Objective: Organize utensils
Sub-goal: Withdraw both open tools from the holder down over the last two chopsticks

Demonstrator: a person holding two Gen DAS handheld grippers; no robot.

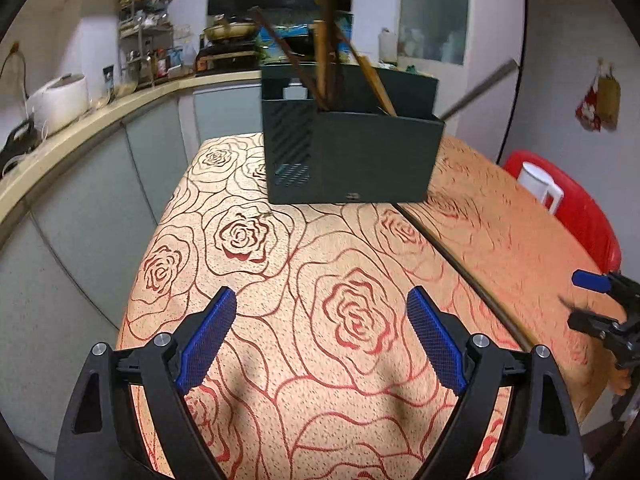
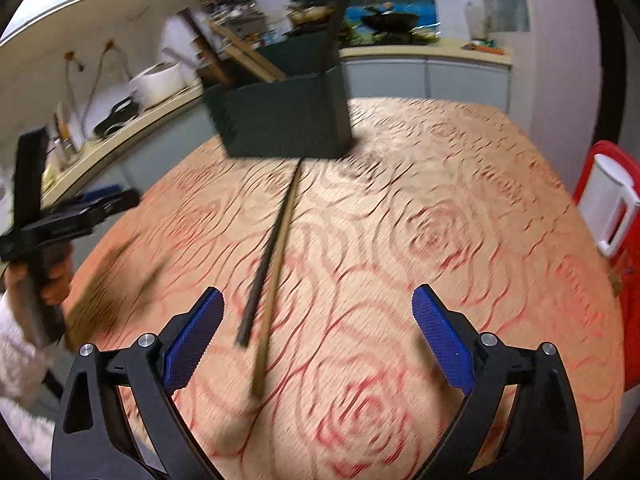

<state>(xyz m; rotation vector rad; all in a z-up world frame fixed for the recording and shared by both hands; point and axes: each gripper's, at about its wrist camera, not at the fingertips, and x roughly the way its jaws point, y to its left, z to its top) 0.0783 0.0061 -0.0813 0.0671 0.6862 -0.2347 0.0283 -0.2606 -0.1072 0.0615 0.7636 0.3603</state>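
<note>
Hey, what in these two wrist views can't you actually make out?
- Utensil holder: its inside is hidden by its own dark walls in both views, so its compartments can't be counted.
- Chopsticks on the tablecloth: smeared by motion blur in the right wrist view; how many is uncertain.
- Brown streak, right wrist view: too blurred to identify.
- Counter clutter, left wrist view: too small to name.
</note>
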